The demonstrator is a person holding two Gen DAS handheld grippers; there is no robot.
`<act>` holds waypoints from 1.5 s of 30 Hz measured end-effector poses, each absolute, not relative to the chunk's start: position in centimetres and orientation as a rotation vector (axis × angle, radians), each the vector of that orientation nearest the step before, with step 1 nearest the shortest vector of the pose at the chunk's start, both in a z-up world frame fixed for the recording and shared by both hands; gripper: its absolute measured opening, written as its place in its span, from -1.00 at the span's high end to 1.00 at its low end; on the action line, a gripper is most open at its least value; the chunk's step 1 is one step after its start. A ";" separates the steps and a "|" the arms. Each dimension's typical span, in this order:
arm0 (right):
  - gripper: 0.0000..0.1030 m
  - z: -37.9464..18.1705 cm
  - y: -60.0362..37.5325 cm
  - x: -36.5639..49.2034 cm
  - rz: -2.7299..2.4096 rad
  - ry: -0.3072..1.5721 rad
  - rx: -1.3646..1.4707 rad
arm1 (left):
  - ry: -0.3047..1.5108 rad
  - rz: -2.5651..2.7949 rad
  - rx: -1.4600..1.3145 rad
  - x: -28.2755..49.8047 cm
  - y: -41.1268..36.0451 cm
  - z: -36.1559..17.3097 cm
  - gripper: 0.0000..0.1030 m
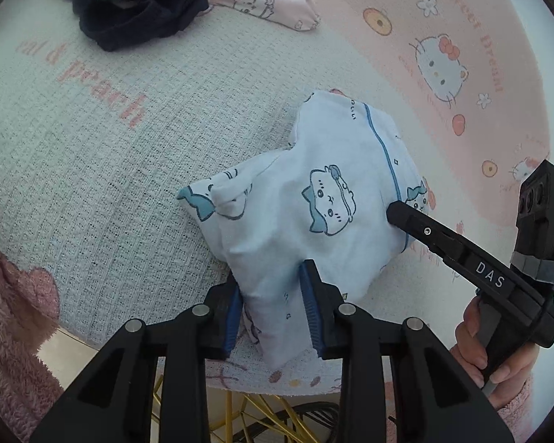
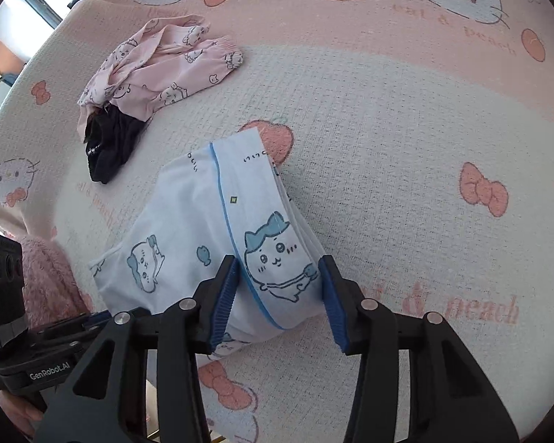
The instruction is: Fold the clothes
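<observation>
While the folded white-and-blue garment lies on the blanket, your right gripper straddles its near edge with jaws apart. Your left gripper brackets its near corner, also parted. Ahead lie a pink garment and a black one.

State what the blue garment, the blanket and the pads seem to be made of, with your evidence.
Blue garment: thin, matte woven cotton by the look; it creases softly and carries a printed pattern. Blanket: textured waffle-weave cloth, probably cotton; a grid of small cells shows. Pads: blue ribbed rubber or plastic, uncertain which.
</observation>
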State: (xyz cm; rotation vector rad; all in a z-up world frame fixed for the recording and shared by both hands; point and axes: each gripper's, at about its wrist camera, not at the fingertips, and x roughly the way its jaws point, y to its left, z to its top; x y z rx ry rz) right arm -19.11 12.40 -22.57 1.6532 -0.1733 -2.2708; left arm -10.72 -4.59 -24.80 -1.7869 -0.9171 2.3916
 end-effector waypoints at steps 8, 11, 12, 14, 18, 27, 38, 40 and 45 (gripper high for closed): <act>0.39 -22.1 14.1 -14.1 -2.172 -0.318 1.689 | -0.736 2.359 -1.737 -11.4 -4.0 -22.6 0.49; 0.41 -22.1 14.1 -10.8 -2.132 -0.346 1.723 | -0.637 2.279 -1.711 -12.2 -2.9 -21.6 0.49; 0.41 -22.0 14.2 -9.6 -2.137 -0.332 1.724 | -0.617 2.270 -1.704 -12.4 -2.7 -21.4 0.48; 0.39 -22.0 14.4 -7.7 -2.173 -0.304 1.742 | -0.576 2.283 -1.754 -13.4 -2.6 -21.8 0.48; 0.38 -22.6 15.9 -6.9 -2.277 -0.323 1.786 | -0.482 2.414 -1.917 -12.0 -6.1 -22.7 0.48; 0.18 -21.9 16.6 -10.1 -2.344 -0.345 1.694 | -0.709 2.342 -1.741 -11.0 -7.5 -22.4 0.28; 0.09 -25.1 18.8 -10.4 -2.316 -0.547 1.704 | -0.748 2.362 -1.845 -10.6 -8.8 -24.1 0.14; 0.02 -25.0 19.2 -10.3 -2.310 -0.585 1.689 | -0.839 2.235 -1.814 -10.7 -8.3 -24.7 0.14; -0.04 -27.0 16.4 -10.6 -2.176 -0.544 1.705 | -0.581 2.320 -1.837 -10.9 -5.6 -24.5 0.14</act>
